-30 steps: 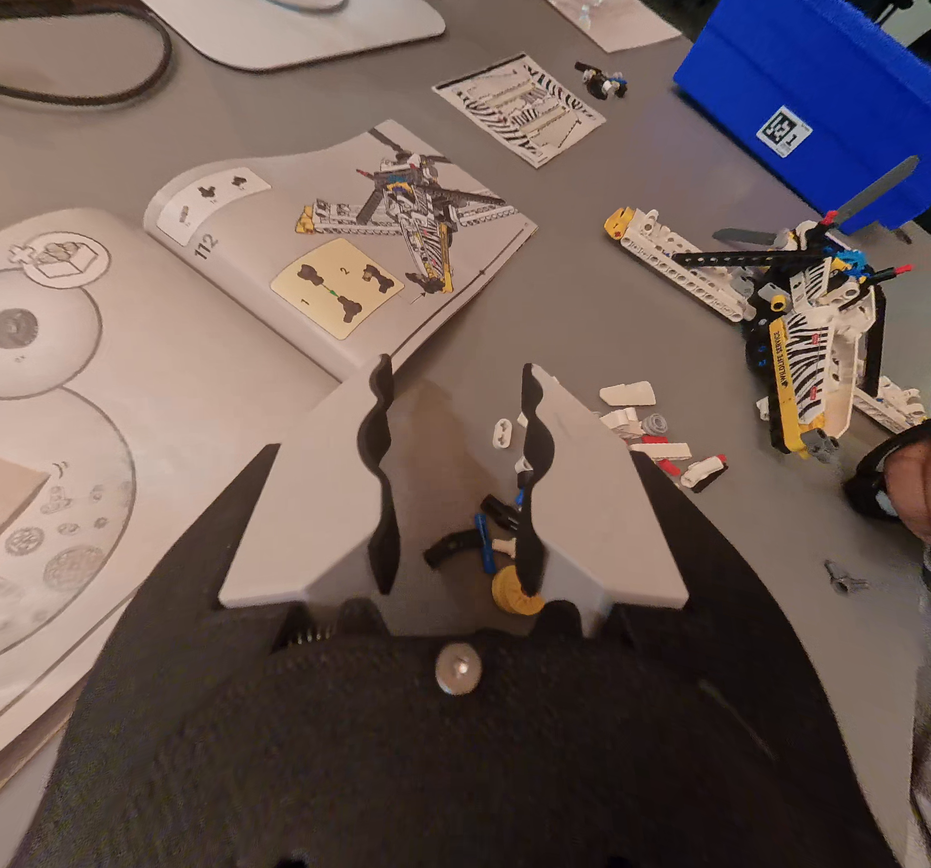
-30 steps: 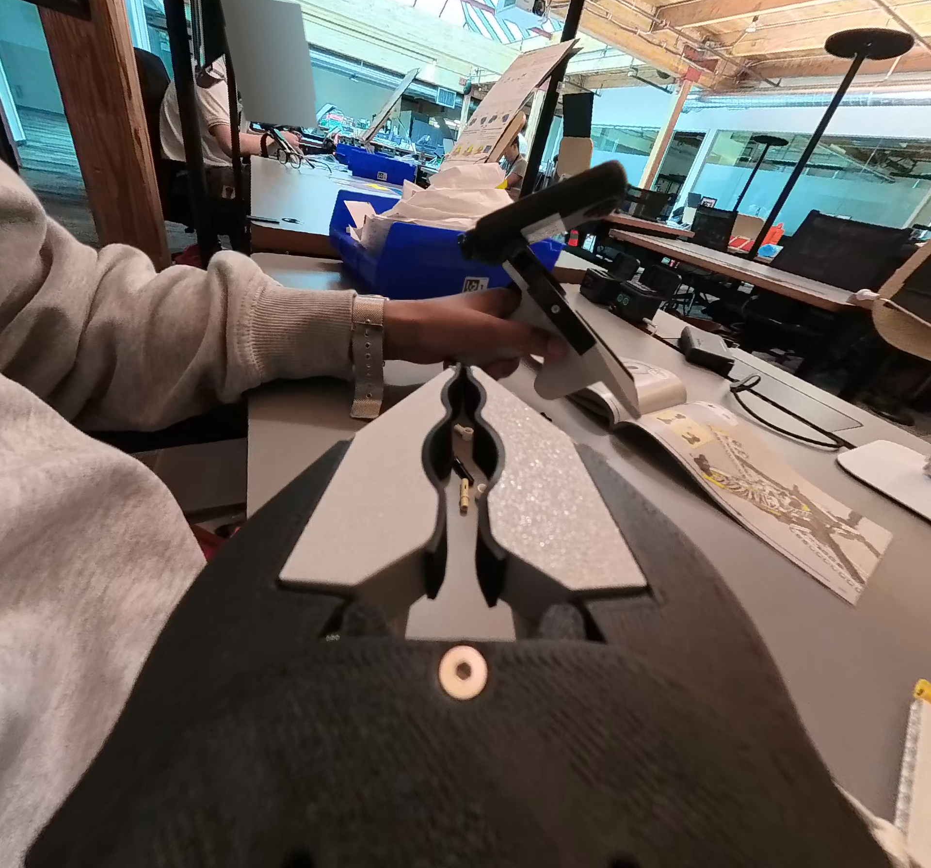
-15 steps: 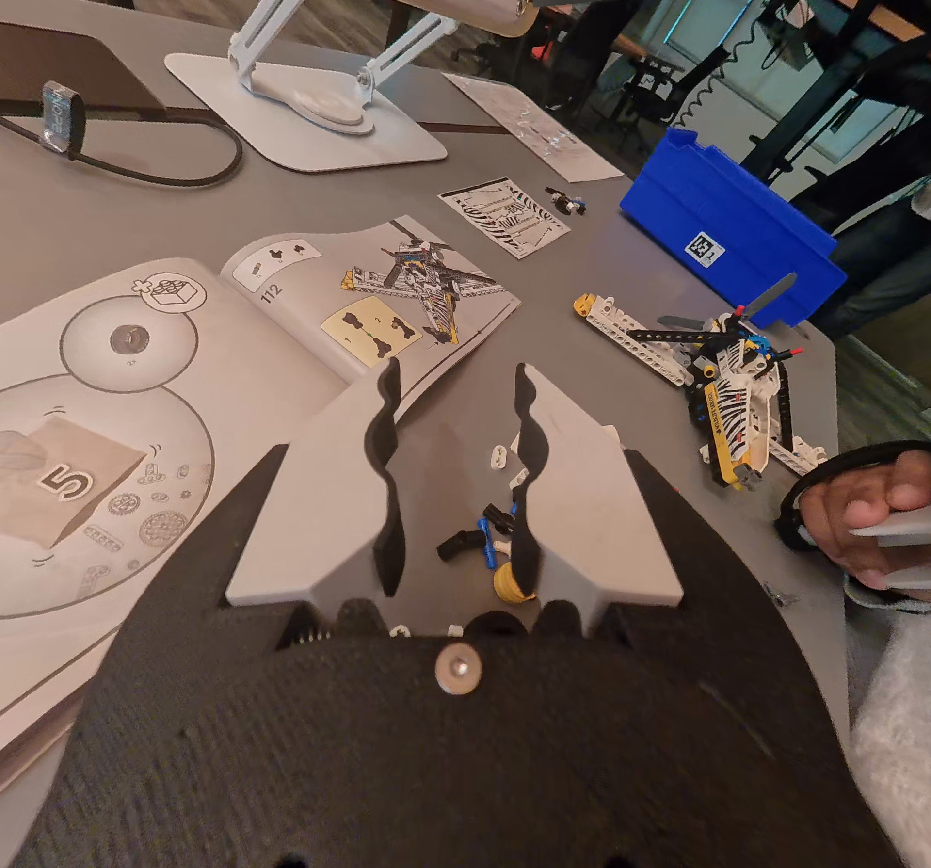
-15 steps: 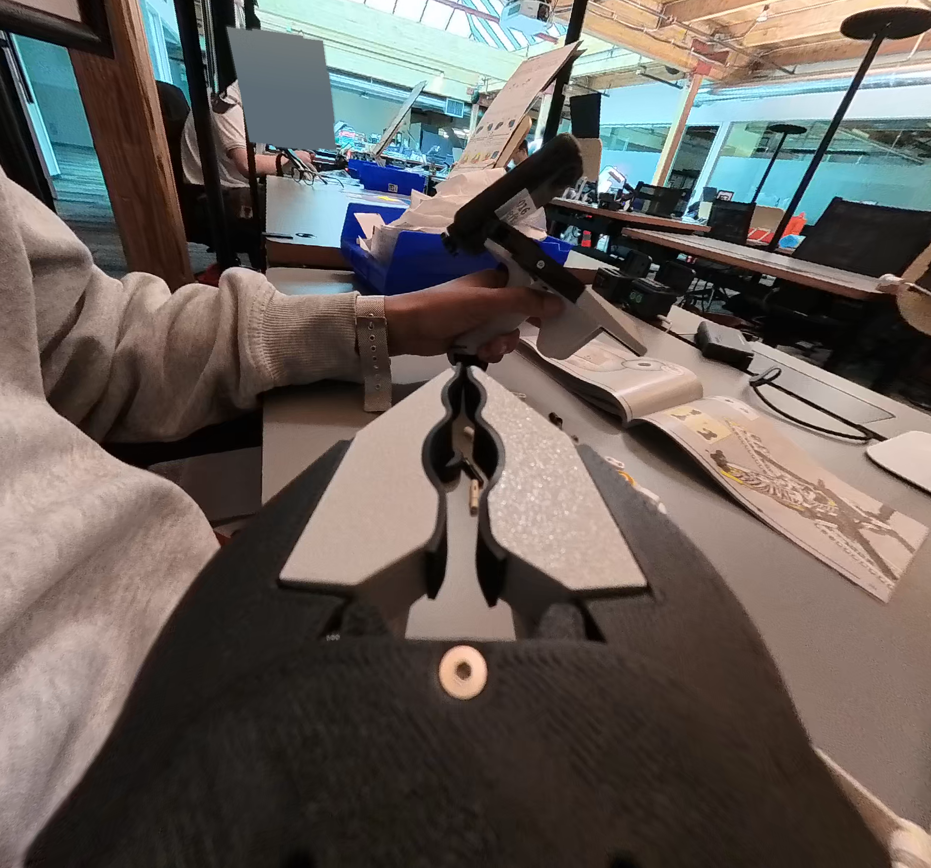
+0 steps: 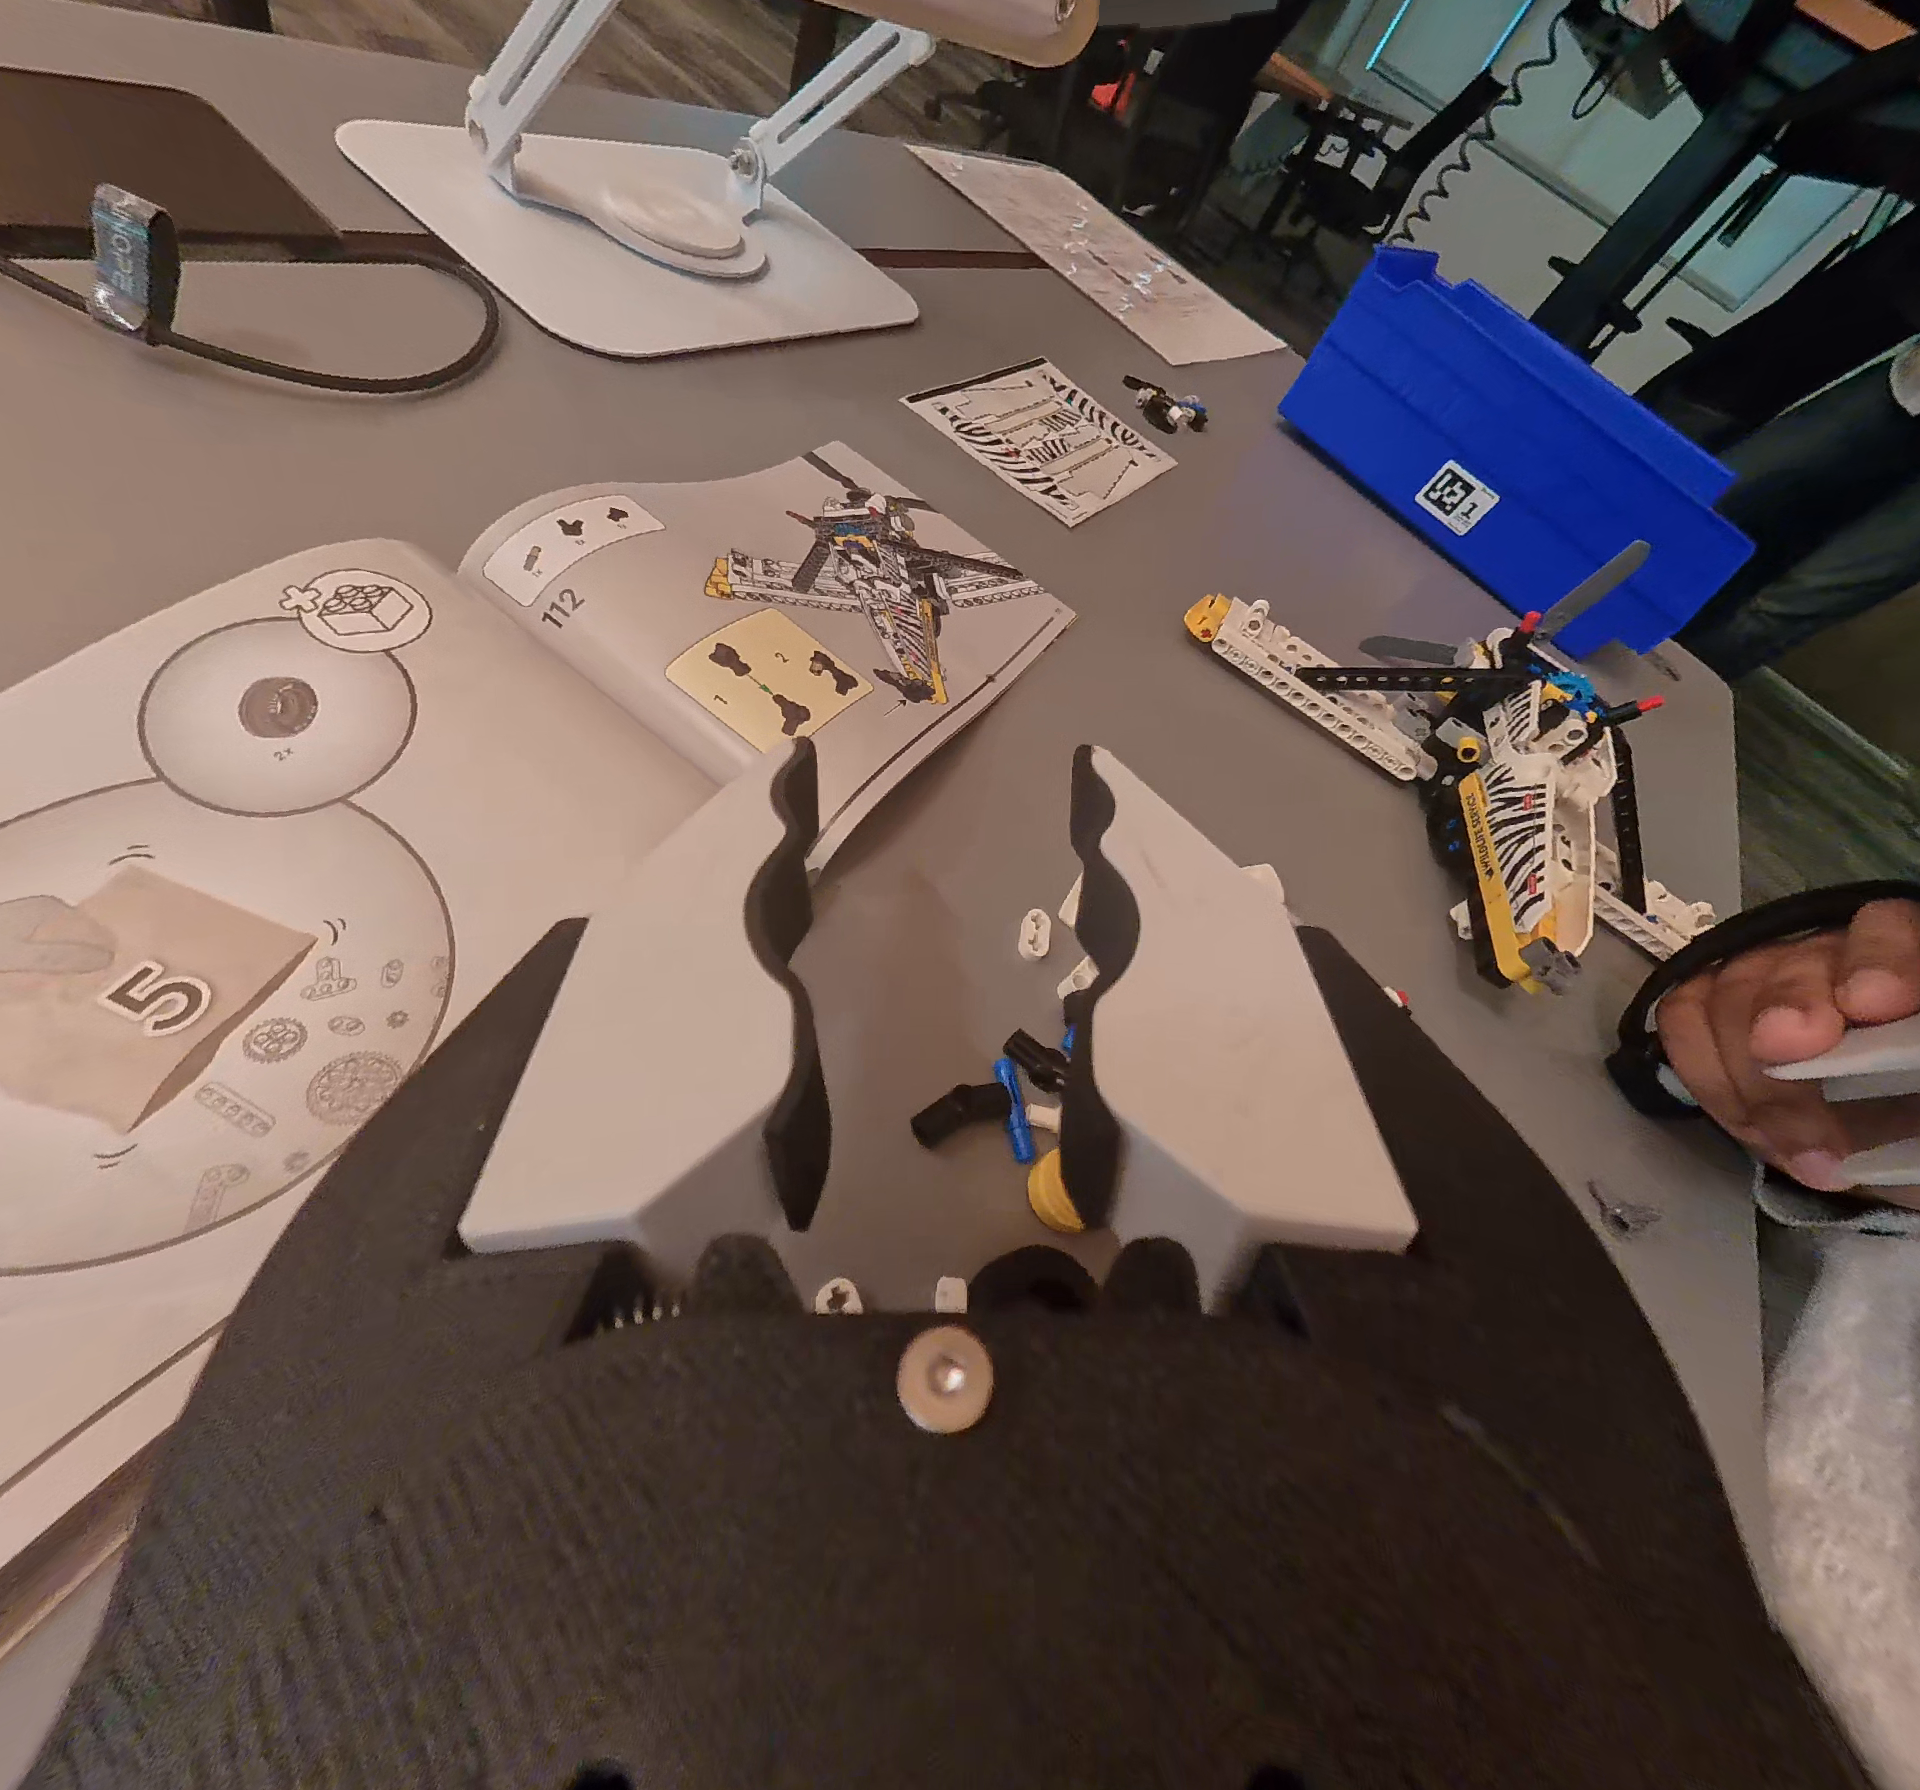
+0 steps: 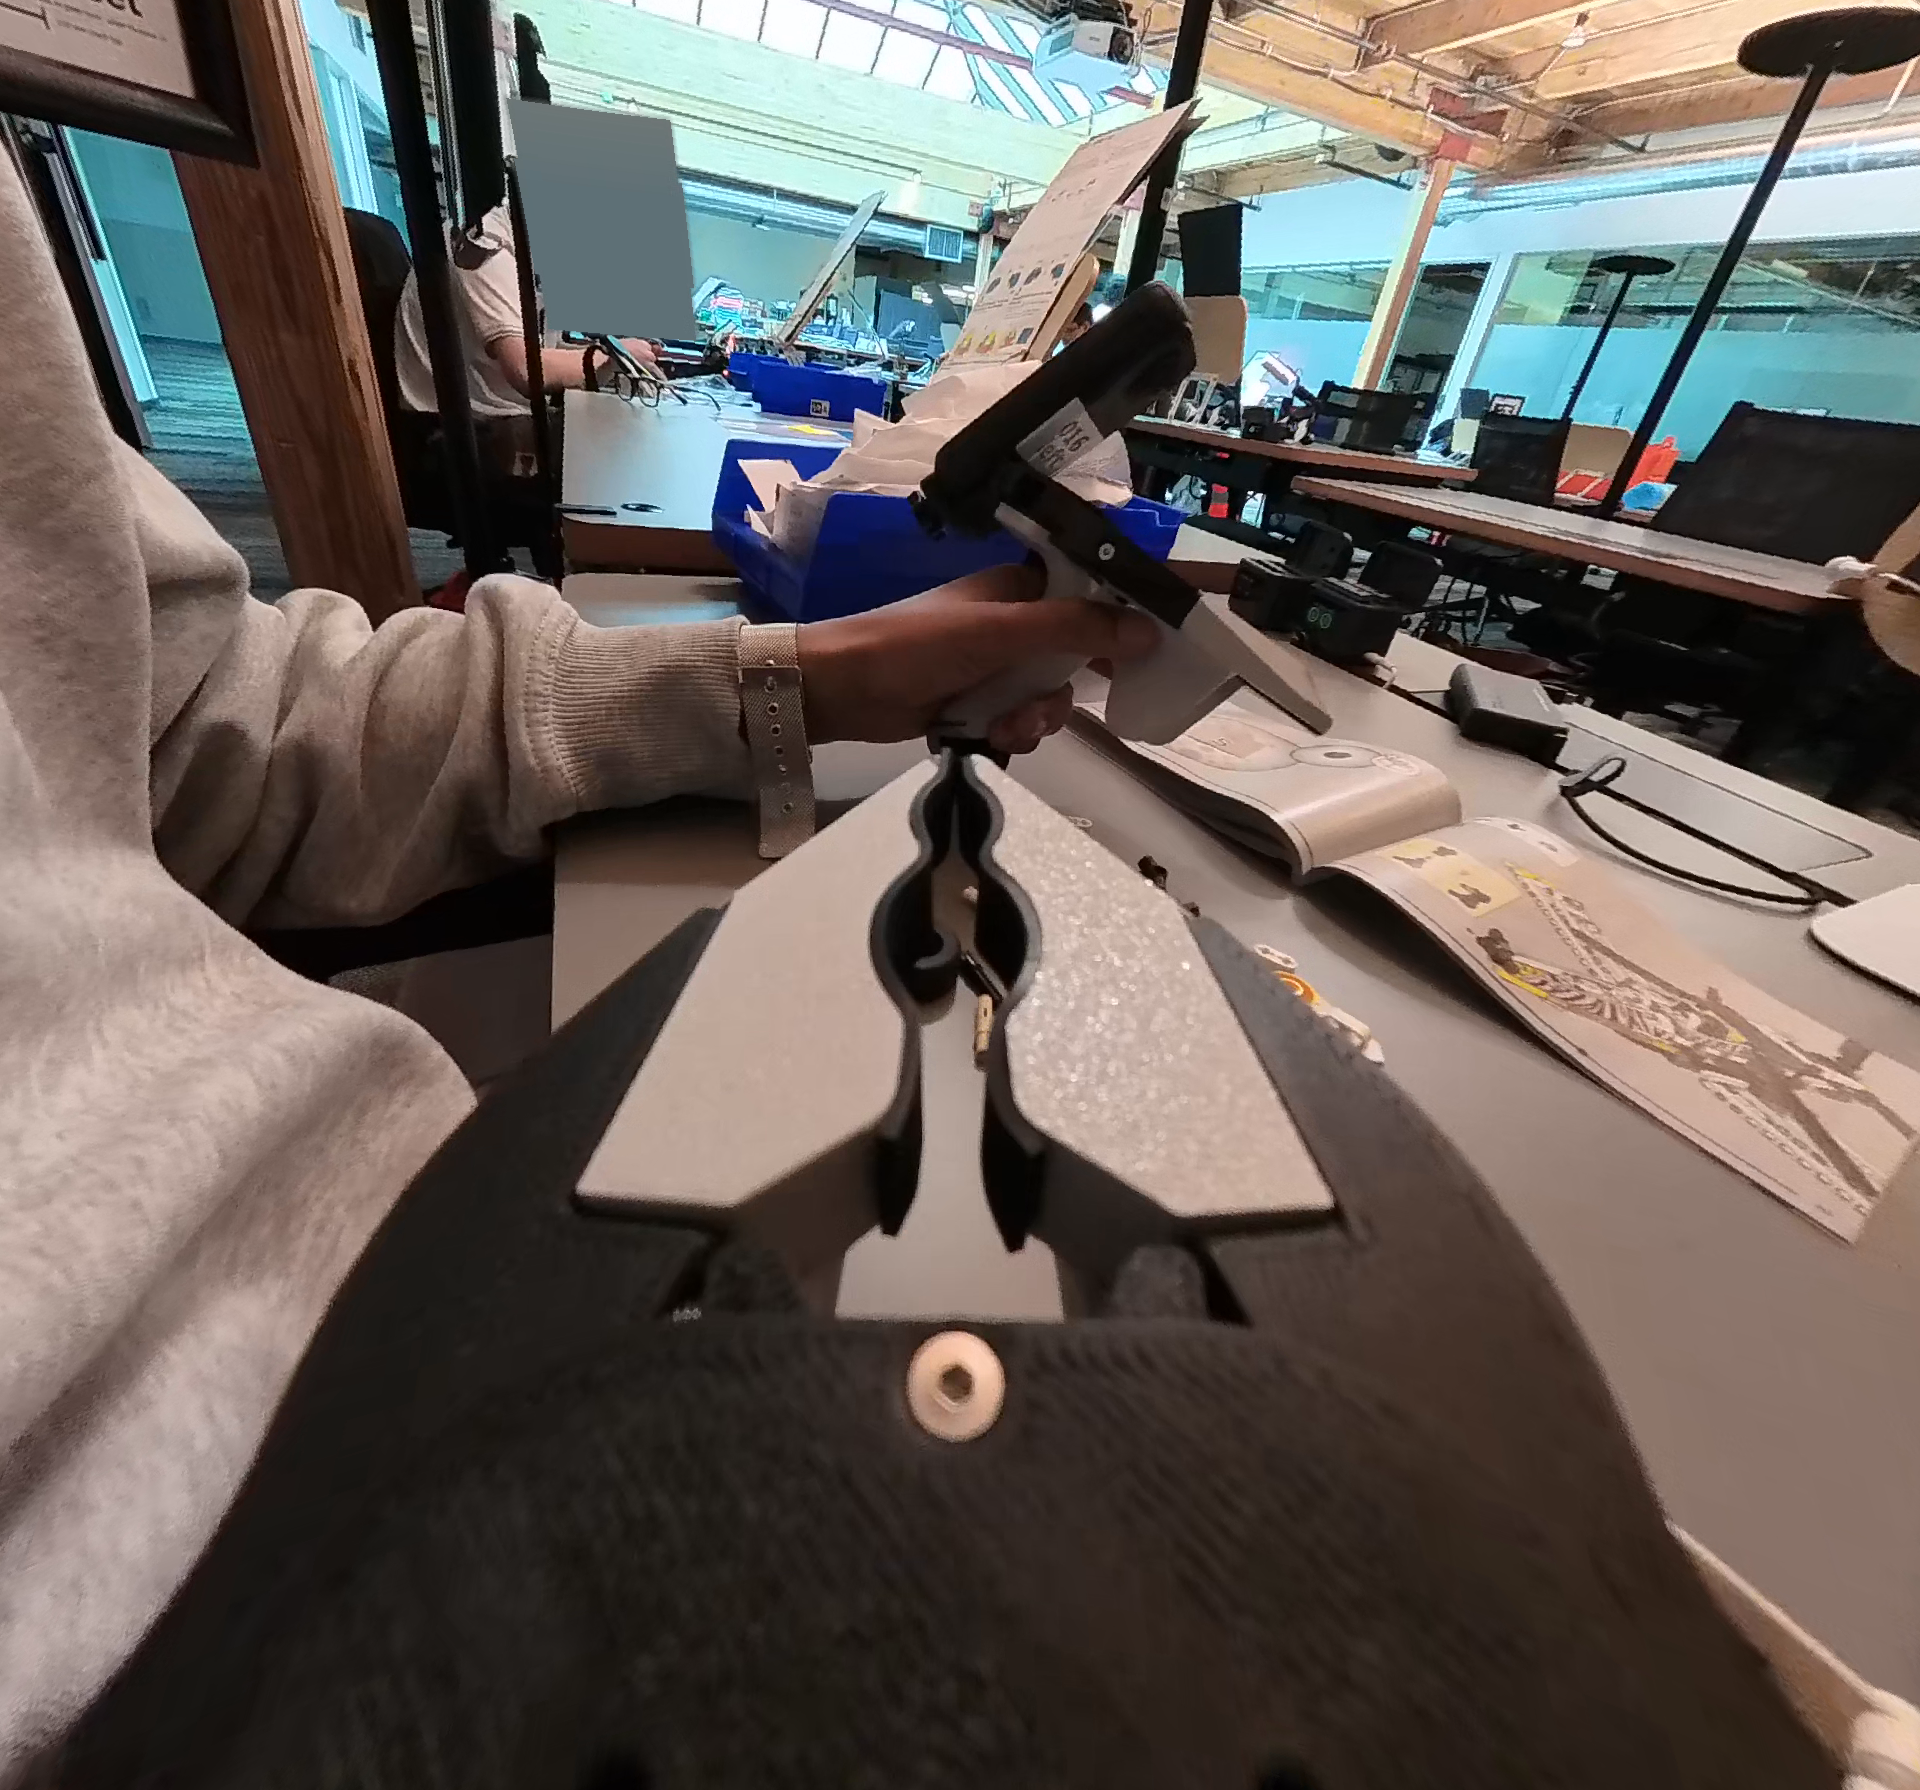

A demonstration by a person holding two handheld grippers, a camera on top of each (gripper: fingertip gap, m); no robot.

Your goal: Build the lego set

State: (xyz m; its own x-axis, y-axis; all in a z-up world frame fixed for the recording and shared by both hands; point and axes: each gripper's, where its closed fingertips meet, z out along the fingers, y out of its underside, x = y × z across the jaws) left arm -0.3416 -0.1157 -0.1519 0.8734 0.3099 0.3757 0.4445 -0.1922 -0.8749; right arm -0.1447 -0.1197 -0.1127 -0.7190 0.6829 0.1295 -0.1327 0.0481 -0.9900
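Your left gripper [image 5: 940, 909] hangs wide open and empty right over the loose pieces [image 5: 1013, 1101]; right gripper [image 6: 961, 893] looks pinched shut, contents unclear.

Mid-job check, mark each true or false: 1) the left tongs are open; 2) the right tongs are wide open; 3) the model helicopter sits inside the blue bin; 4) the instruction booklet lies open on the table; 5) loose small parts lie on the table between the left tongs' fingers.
1) The left tongs are open: true.
2) The right tongs are wide open: false; their tips are closed together, and I cannot tell whether they grip anything.
3) The model helicopter sits inside the blue bin: false; it lies on the table, in front of the bin.
4) The instruction booklet lies open: true.
5) Loose small parts lie between the left tongs' fingers: true.
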